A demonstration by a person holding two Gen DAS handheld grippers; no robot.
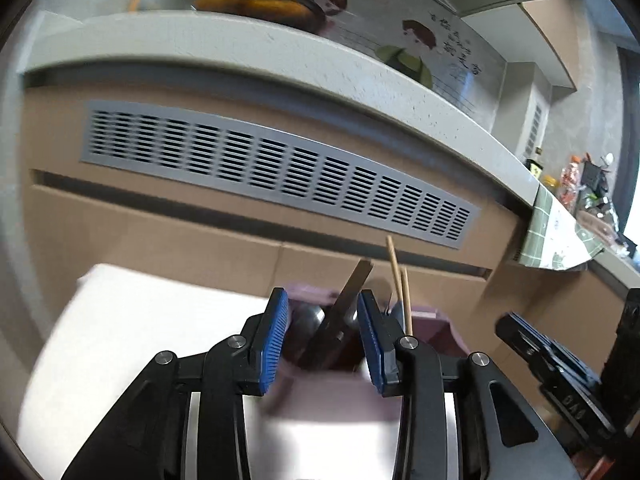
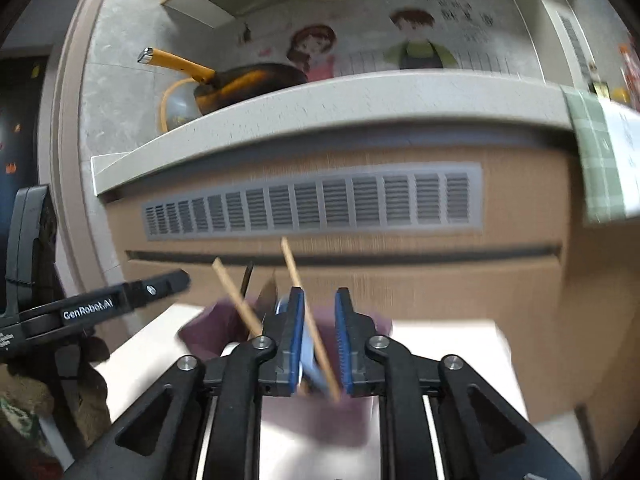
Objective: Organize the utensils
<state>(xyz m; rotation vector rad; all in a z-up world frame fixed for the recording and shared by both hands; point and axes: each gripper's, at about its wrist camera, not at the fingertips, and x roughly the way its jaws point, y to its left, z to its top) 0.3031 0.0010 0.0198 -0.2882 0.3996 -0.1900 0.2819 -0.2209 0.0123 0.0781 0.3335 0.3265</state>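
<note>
Left gripper [image 1: 322,336] fingers apart around knife [image 1: 344,312]; right gripper [image 2: 319,342] fingers apart around chopstick [image 2: 310,320].

left claw [image 1: 322,334] open, right claw [image 2: 319,340] open (both angled slightly downward)

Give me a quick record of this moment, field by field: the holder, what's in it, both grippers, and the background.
holder: purple utensil holder on a white surface
contents: flat metal utensil, wooden chopsticks, something pale blue
left gripper: jaws apart, metal utensil between the pads, not pressed
right gripper: jaws apart, one chopstick leaning between the pads, not pressed
background: grey vent grille in a brown cabinet front, under a pale counter
on counter: dark pan with yellow handle
image quality: motion blur
</note>
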